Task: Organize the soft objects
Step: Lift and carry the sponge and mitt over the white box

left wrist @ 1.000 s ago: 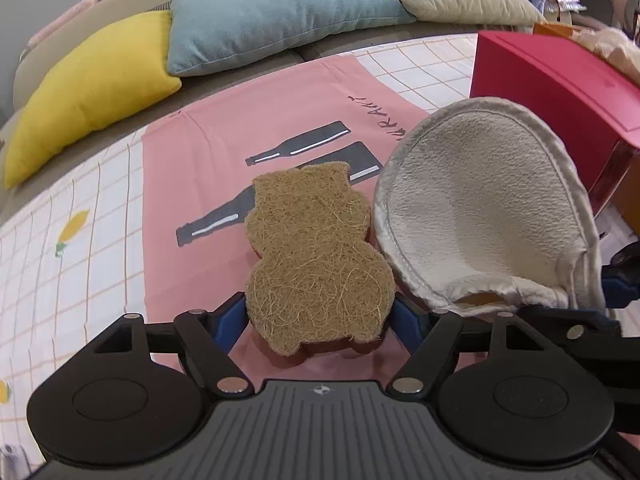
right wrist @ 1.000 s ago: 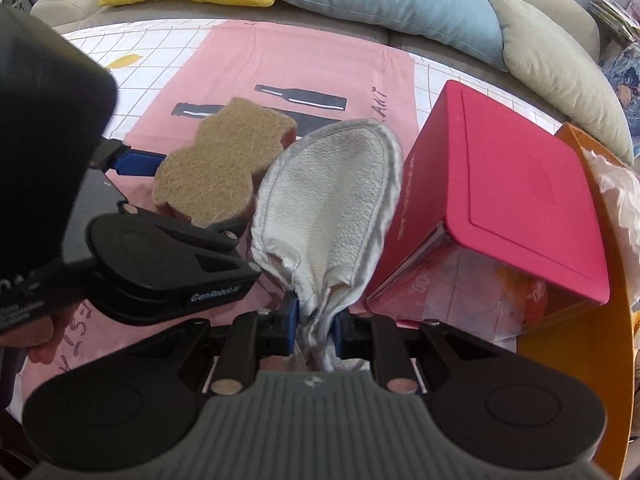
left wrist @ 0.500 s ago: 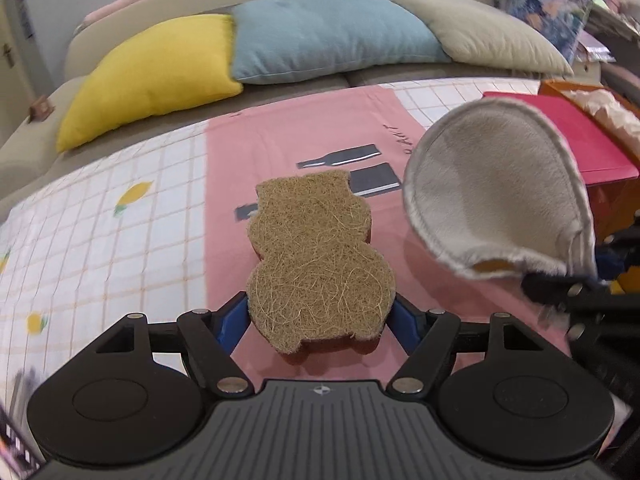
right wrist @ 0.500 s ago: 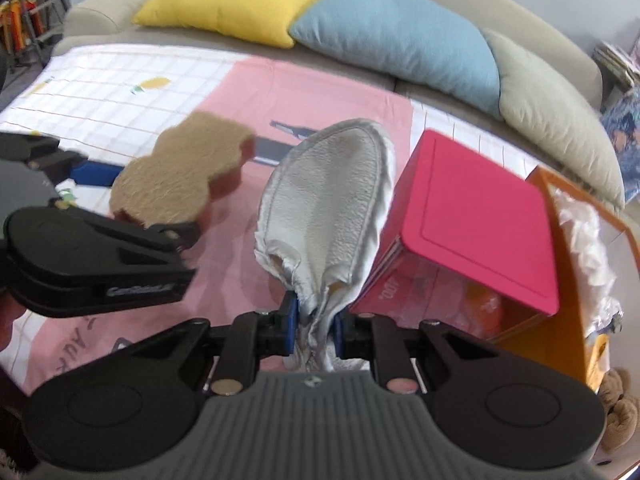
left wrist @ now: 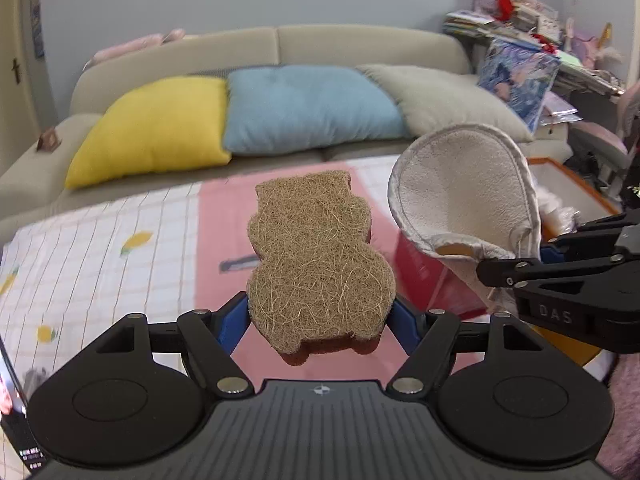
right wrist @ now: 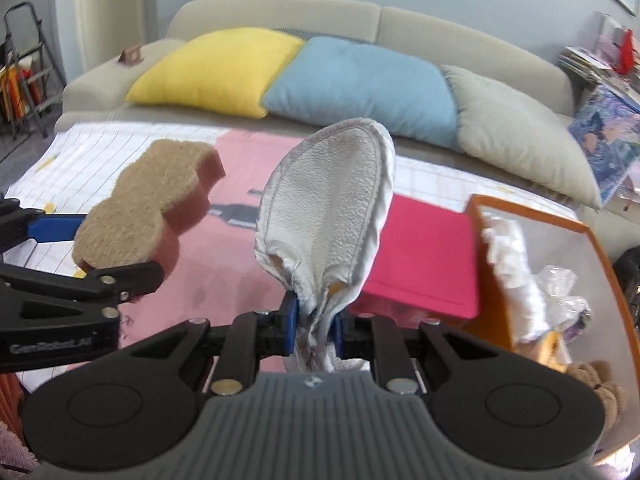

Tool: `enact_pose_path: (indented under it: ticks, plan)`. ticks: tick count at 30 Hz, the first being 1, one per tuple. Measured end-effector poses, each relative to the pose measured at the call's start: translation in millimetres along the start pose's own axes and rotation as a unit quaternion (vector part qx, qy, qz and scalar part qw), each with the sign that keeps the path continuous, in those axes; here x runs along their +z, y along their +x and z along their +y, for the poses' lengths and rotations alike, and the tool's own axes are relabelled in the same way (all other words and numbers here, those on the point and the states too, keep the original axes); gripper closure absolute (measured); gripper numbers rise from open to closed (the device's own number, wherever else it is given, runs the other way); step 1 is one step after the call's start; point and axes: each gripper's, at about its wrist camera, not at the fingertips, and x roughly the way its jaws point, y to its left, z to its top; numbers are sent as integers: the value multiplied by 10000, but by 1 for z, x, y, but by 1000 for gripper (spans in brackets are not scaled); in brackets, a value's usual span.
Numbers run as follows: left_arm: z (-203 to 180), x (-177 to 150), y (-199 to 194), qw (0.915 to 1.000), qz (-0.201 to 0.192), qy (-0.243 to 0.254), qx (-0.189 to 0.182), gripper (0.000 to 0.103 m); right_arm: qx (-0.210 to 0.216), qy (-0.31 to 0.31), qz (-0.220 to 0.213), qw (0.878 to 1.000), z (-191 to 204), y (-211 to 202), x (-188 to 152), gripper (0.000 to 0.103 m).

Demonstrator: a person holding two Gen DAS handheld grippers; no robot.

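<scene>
My left gripper (left wrist: 320, 316) is shut on a brown bear-shaped scrub sponge (left wrist: 316, 264) with a red underside, held in the air above the table. The sponge also shows at the left of the right wrist view (right wrist: 140, 216). My right gripper (right wrist: 314, 324) is shut on the gathered cuff of a white bath mitt (right wrist: 332, 208), which stands up from the jaws. The mitt shows at the right of the left wrist view (left wrist: 464, 196), beside the sponge and apart from it.
A pink cloth with bottle prints (right wrist: 240, 208) covers the checked tablecloth (left wrist: 100, 248). A red box (right wrist: 424, 256) and an orange bin (right wrist: 532, 216) holding soft items stand at the right. A sofa with yellow (left wrist: 156, 128), blue (left wrist: 308, 108) and grey cushions lies behind.
Both grippers have risen from the table with their objects; the views now tilt up towards the sofa. The sponge and the mitt are higher and slightly further apart.
</scene>
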Motion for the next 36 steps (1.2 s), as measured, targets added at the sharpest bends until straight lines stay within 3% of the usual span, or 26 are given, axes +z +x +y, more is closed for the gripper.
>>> enact_pose_path:
  ticks: [8,18,29,36]
  plan:
    - [-48,30,-11,9973,-417,356,-478,19,-405,384,-262,9981,-51,-28,1,87]
    - [-106,58,-1,9904,-531,681,-1084,19,-846,300,-275,9956,-119,-46,-6,87]
    - [-170,91,34,9802,-219,1096,-1634,19,-1285,122,130,9916,-187,-34,-2,87]
    - [-204,109,67,9729,166,1035,-2061,19,-1483,216,415,9878,-223,-14,-6,86]
